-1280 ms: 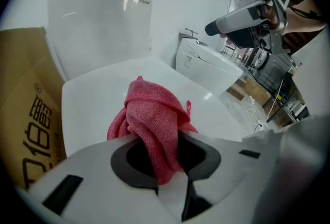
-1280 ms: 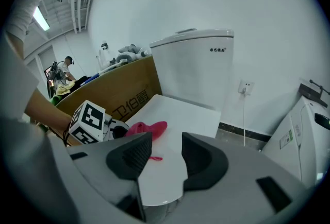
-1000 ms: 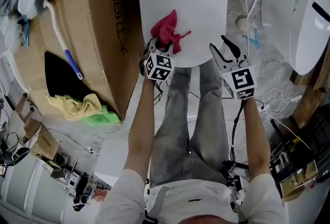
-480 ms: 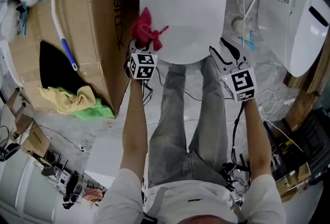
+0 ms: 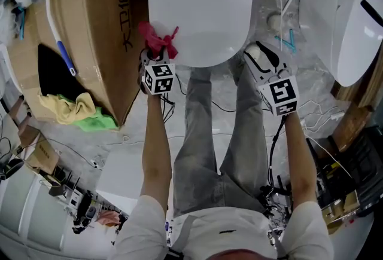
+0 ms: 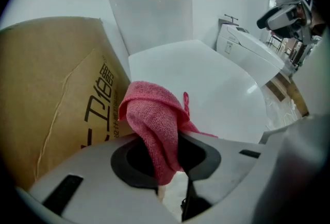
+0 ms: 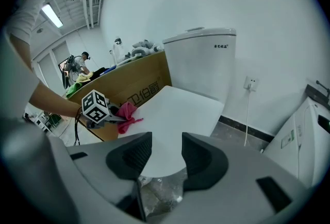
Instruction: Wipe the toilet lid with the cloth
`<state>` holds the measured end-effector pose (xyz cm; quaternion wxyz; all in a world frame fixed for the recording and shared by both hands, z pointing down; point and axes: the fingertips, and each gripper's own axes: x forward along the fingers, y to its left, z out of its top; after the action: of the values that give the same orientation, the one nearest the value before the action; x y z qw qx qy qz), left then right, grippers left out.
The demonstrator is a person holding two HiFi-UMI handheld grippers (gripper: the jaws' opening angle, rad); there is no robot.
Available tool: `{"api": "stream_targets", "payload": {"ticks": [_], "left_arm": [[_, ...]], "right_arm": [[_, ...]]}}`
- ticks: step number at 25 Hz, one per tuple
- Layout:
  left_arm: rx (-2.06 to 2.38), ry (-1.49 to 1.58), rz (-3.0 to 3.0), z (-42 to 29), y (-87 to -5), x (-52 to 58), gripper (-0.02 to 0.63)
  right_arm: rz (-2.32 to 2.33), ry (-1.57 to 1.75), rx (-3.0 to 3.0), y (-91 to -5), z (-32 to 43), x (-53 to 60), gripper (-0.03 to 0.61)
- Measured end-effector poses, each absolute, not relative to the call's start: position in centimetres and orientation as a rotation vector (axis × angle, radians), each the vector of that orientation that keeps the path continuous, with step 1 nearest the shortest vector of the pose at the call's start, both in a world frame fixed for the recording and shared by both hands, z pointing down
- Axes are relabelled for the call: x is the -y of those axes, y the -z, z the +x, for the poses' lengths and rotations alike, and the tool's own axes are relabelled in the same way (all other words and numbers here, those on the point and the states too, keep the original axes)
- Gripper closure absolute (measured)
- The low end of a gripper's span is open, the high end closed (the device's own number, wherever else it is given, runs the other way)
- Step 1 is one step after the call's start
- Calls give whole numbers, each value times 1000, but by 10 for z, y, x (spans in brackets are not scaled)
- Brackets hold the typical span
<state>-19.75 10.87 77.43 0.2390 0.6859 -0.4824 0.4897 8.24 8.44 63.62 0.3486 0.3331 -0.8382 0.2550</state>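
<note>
My left tool (image 5: 157, 54) is closed on the red cloth (image 5: 157, 39). In the left gripper view the two dark jaws pinch the lower part of the cloth between them, and the rest of it stands up in a bunch above the jaws, with one thin corner pointing up. The cloth is at the front left corner of the white toilet lid (image 5: 200, 8), right at the edge. It seems to touch the lid there, but I cannot tell how firmly it presses. The lid is down and flat. Just beside this corner, on my left, is a big cardboard box (image 5: 90, 26) with dark printed characters on its side.

My right tool (image 5: 261, 57) is open. Its jaws stand apart with nothing between them, and through the gap I see the front rim of the lid and the floor under it. This tool is near the front right of the lid, and does not touch it.

On top of the box lies a toilet brush (image 5: 52, 21) with a white and blue handle, and at the near end of the box there are yellow and green cloths (image 5: 75, 112). The white cistern (image 6: 152, 12) stands behind the lid.
</note>
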Motion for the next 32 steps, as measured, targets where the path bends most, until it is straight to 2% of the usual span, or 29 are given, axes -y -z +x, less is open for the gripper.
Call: {"api": "stream_targets", "payload": {"ticks": [16, 32], "left_arm": [[1299, -1214, 1848, -66, -780, -153, 505], [1095, -1145, 1987, 57, -781, -142, 505]], "right_arm": [[862, -694, 2187, -637, 167, -86, 387], [916, -733, 2180, -624, 195, -103, 387]]}}
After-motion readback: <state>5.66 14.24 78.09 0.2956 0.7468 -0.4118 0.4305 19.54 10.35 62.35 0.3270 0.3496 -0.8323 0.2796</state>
